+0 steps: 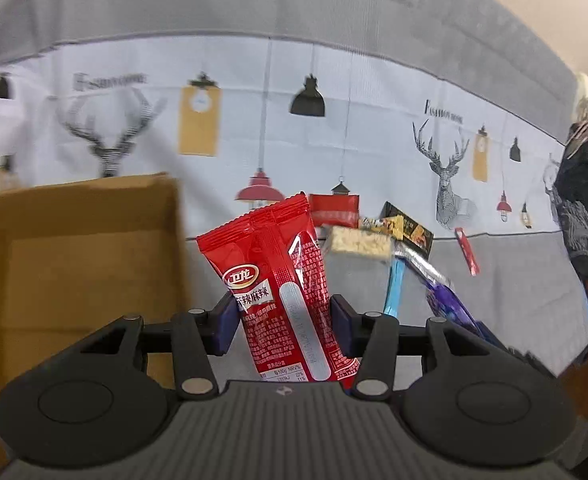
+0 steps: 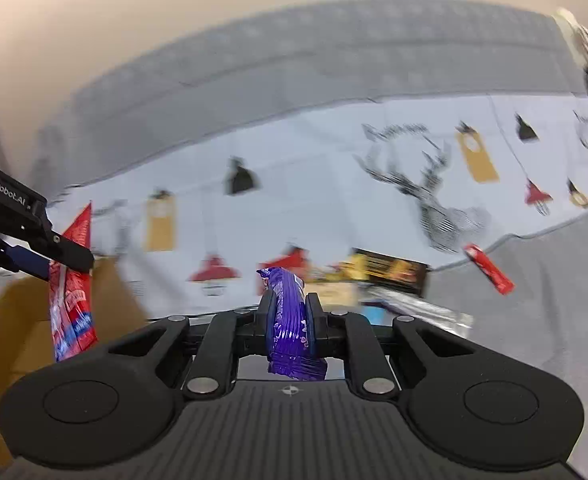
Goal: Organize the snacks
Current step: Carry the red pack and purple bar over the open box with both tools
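My left gripper [image 1: 282,322] is shut on a red snack packet [image 1: 278,276] that stands upright between its blue pads, lifted above the cloth beside the cardboard box [image 1: 74,256]. In the right wrist view the same red packet [image 2: 72,304] hangs from the left gripper [image 2: 42,258] at the left edge, over the box [image 2: 18,320]. My right gripper [image 2: 290,316] is shut on a thin purple snack packet [image 2: 288,320], held on edge. Several other snacks lie on the cloth: a pale rice bar [image 1: 360,244], a black-and-yellow packet [image 1: 408,228], a small red stick [image 1: 468,256].
A white cloth printed with deer and lamps [image 1: 334,140] covers the surface, over grey fabric [image 1: 514,272]. A blue packet [image 1: 396,284] and a silver-purple packet [image 1: 438,280] lie near the pile. A dark bundle of clothing [image 1: 586,208] sits at the right edge.
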`<state>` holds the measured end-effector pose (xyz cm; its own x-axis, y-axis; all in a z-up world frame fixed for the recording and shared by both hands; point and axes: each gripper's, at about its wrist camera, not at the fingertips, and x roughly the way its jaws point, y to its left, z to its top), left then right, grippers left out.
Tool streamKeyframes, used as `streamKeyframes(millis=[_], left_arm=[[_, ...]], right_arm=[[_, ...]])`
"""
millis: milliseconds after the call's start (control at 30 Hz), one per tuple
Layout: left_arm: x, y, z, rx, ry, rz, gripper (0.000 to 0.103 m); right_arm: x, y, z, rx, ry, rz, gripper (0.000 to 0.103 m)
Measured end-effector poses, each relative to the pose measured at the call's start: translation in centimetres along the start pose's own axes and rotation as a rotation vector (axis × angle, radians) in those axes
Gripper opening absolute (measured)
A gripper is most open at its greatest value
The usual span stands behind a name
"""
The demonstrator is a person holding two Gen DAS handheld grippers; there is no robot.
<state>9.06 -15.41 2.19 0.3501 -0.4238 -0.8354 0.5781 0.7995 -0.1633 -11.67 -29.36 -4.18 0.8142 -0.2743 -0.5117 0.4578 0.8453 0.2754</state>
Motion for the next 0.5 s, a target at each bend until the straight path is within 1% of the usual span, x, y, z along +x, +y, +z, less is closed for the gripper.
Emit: streamKeyframes(millis=[133, 300, 400, 500], left_arm=[[-6.2, 2.3, -4.5, 0.020, -0.038, 0.074, 0.054], [-11.6, 6.2, -10.8, -0.018, -0.029, 0.087, 0.054], [-14.3, 8.3, -14.2, -0.037, -0.056, 0.103, 0.054], [-16.6, 9.8, -16.7, -0.047, -0.085, 0.111, 0.054]], right_arm=[[-4.2, 5.6, -0.3, -0.091, -0.008, 0.059, 0.016], [-8.9, 11.5, -1.2, -0.144, -0.003, 0.137, 0.016], [-11.4, 14.4, -1.8, -0.171, -0.010, 0.172, 0.016], [-13.6, 16.8, -2.9, -0.212, -0.016, 0.194, 0.016]])
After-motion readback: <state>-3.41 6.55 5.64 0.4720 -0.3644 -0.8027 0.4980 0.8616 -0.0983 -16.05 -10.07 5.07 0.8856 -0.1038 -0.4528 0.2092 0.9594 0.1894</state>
